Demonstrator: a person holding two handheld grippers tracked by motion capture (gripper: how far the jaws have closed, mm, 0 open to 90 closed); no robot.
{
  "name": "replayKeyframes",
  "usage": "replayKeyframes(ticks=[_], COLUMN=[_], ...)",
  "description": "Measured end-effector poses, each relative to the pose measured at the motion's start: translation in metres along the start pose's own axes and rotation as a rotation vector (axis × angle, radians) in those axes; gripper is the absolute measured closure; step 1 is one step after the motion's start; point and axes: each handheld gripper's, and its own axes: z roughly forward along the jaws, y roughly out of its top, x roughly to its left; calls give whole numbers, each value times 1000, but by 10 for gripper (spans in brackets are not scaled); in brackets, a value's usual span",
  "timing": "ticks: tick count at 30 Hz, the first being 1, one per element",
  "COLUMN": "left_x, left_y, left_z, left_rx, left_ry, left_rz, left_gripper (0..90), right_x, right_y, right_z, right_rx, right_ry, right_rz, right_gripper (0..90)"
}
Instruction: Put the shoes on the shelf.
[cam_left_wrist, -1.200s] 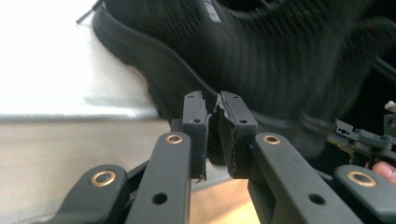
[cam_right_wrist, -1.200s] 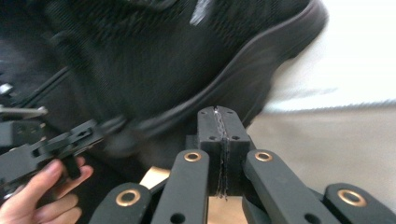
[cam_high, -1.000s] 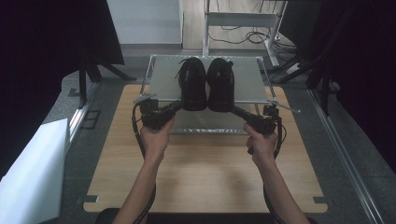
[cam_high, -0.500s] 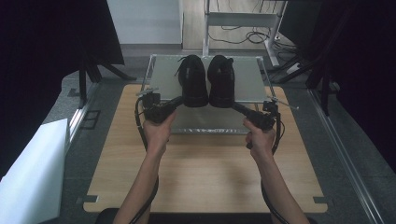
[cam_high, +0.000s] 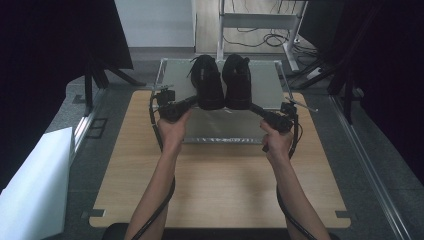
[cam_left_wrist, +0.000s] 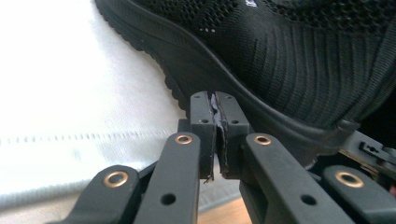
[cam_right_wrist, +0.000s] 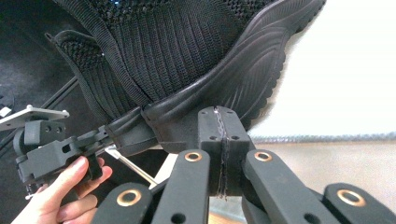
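The left claw (cam_left_wrist: 215, 95) is clenched with nothing between its pads, its jaws having just finished closing — its tips sit against the sole at the heel of the left black knit sneaker (cam_left_wrist: 299, 60). The right claw (cam_right_wrist: 219, 112) is likewise clenched empty, its tips at the heel sole of the right black knit sneaker (cam_right_wrist: 187, 60). In the high view the left claw (cam_high: 192, 101) and the right claw (cam_high: 252, 106) meet the heels from either side. Both sneakers stand side by side, toes pointing away, on a grey tray (cam_high: 267, 82) at the far edge of the wooden tabletop (cam_high: 220, 185).
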Motion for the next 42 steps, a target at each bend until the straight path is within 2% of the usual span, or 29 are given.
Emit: replayKeyframes(ticks=[4,10,11,13,14,17,18,20,22,23,27,29,31,33,36,40,42], left_x=[1,5,4,5,4,4,4,5,7,7,0,-2,2,4,6,10,9], left_y=[7,15,15,15,15,18,21,23,25,27,36,40,44,44,46,50,50], left_z=[5,12,14,16,17,17,16,17,21,21,31,36,41,42,43,45,47], left_rx=[21,47,53,64,54,27,18,12,8,-1,47,82,97,102,108,128,130], left_ry=[32,47,45,6,14,20,45,66,74,75,115,160,157,153,144,125,129], left_rz=[10,3,2,-10,-3,-21,-14,-10,-28,-33,2,22,-1,-2,-6,-16,-5], left_gripper=[895,899,899,899,899,897,897,896,895,895,892,896,898,900,900,900,900], right_x=[-2,-3,-4,-4,-2,5,5,0,-9,-9,-11,-11,-12,-14,-16,-13,-14], right_y=[0,-3,-4,-5,-6,-3,-1,8,18,18,26,30,33,34,34,34,34], right_z=[5,12,14,16,18,16,15,8,9,9,24,27,30,32,33,32,32], right_rx=[-3,22,25,37,37,18,4,-48,-60,-60,-35,-32,-19,-6,5,17,25], right_ry=[8,23,26,52,51,9,-11,-46,-82,-82,-164,-193,-199,-201,-176,-175,-168], right_rz=[17,28,31,37,20,-7,-14,5,40,40,29,22,31,32,53,36,29], right_gripper=[900,900,900,900,900,900,900,900,900,900,900,900,900,900,900,900,900])
